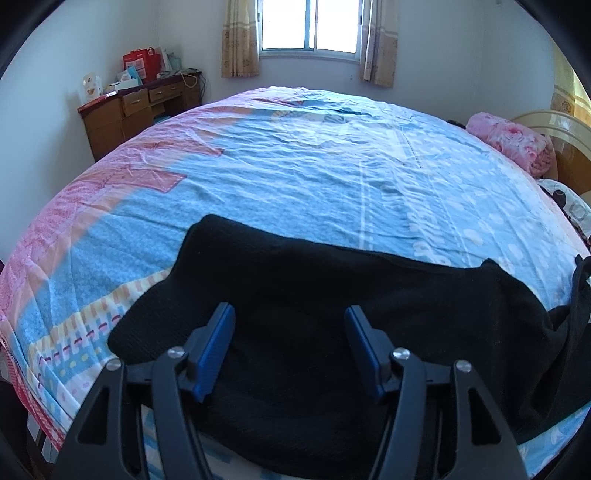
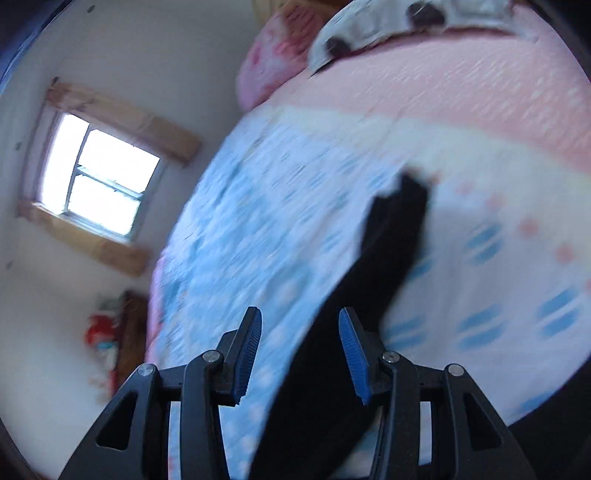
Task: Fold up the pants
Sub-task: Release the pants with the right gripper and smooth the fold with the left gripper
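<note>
Item: pants [image 1: 332,332], black, lying on the near part of the bed [image 1: 295,166], spread left to right; a further stretch trails off at the right edge of the left wrist view. In the right wrist view a narrow black length [image 2: 388,251] runs away from the camera over the blue and pink bedcover.

Left gripper [image 1: 290,314]: fingers apart, hovering over the dark cloth, gripping nothing.

Right gripper [image 2: 300,317]: fingers apart, over or beside the narrow length; the view is blurred, contact cannot be told.

Step, as judged: between folds, the garment partly laid out, no edge taken.

Next move calls for: each gripper dropping to an edge or end of the cloth, closing on it fully, then carrying it over evenly.

Also present: pink blanket [image 1: 513,144] far right, desk [image 1: 136,107] far left, window [image 1: 314,26].
</note>
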The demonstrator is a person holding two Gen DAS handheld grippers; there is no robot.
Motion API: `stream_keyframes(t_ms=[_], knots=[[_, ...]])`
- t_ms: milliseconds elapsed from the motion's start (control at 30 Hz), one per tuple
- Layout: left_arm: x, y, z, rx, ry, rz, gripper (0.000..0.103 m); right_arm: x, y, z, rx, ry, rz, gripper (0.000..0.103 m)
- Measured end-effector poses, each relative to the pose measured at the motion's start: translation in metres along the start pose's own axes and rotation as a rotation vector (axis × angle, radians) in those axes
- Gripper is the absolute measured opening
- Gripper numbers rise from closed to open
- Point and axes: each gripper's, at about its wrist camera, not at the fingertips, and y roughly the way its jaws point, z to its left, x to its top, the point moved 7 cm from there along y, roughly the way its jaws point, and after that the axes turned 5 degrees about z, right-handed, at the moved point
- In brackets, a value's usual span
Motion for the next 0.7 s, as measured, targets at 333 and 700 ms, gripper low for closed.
stream_keyframes(t_ms=[333, 700], knots=[[0.001, 0.000, 0.001, -0.006, -0.010, 0.005, 0.067, 0.033, 0.066, -0.043, -0.296, 0.051, 0.141, 0.046], [0.001, -0.002, 0.003, -0.046, -0.025, 0.006, 0.068, 0.041, -0.048, 0.023, -0.061, -0.191, -0.049, 0.005]])
